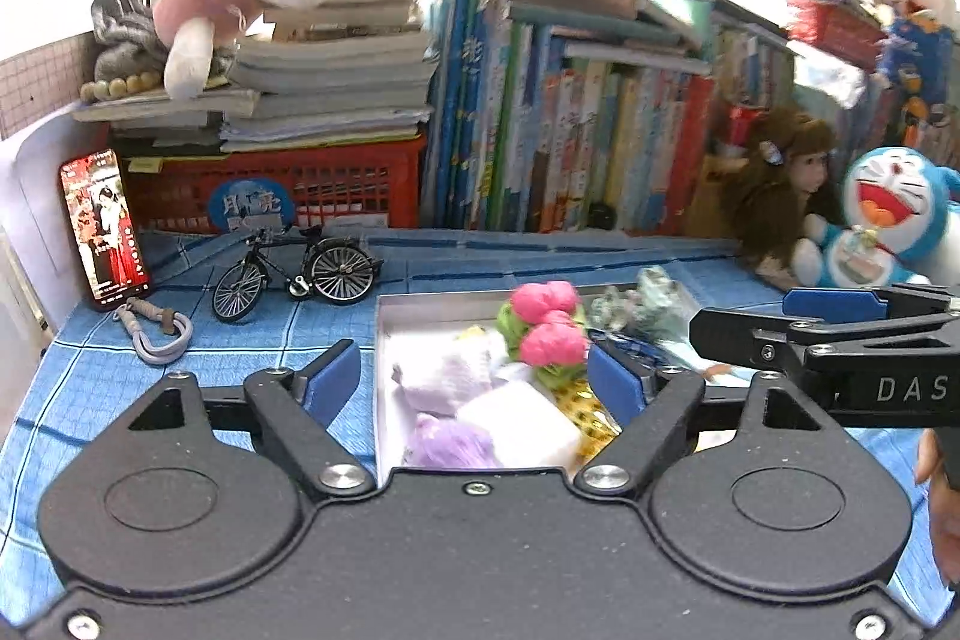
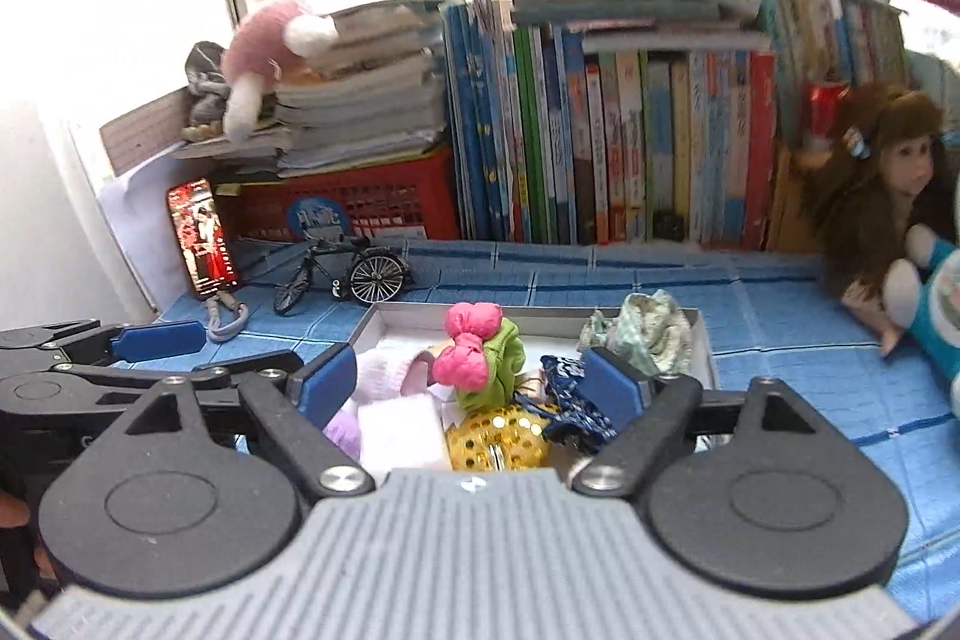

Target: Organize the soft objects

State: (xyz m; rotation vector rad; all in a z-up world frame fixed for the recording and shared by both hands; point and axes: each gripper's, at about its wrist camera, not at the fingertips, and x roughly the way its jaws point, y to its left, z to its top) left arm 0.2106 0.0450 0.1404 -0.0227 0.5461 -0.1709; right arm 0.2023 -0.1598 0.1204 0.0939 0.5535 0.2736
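Left gripper (image 1: 474, 379): jaws spread wide, nothing between the blue pads, nothing held. Seen past them, in the left wrist view, the shallow white tray (image 1: 384, 340) on the blue checked cloth (image 1: 108, 370). Right gripper (image 2: 474, 382): jaws likewise spread wide, pads clear of all contents, nothing gripped. Both grippers side by side above the tray's near edge, each visible at the margin of the other's view.

Soft objects gathered inside the tray: pale lilac plush piece (image 1: 444, 376) at near left; purple plush piece (image 1: 450, 445) touching it at the near edge; folded white cloth (image 1: 522, 421) beside these; green scrunchie with pink bow (image 2: 480, 358) near the middle, standing above the rest; gold sequinned pouch (image 2: 498, 439) in front of the scrunchie; dark blue patterned fabric (image 2: 570, 400) just beside the pouch, partly behind the right pad; pale green floral fabric (image 2: 648, 334) bunched at the tray's far right corner.

Outside the tray, on the cloth: model bicycle (image 1: 300, 268) to the far left, grey carabiner (image 1: 159, 334) near it, phone (image 1: 105, 226) propped upright with its screen lit. Behind: red crate (image 1: 300, 184) under stacked booklets, pink and white plush (image 1: 228, 4) on top, row of upright books (image 1: 570, 142). At right: brown-haired doll (image 1: 780, 184) touching a blue cat plush (image 1: 888, 220).
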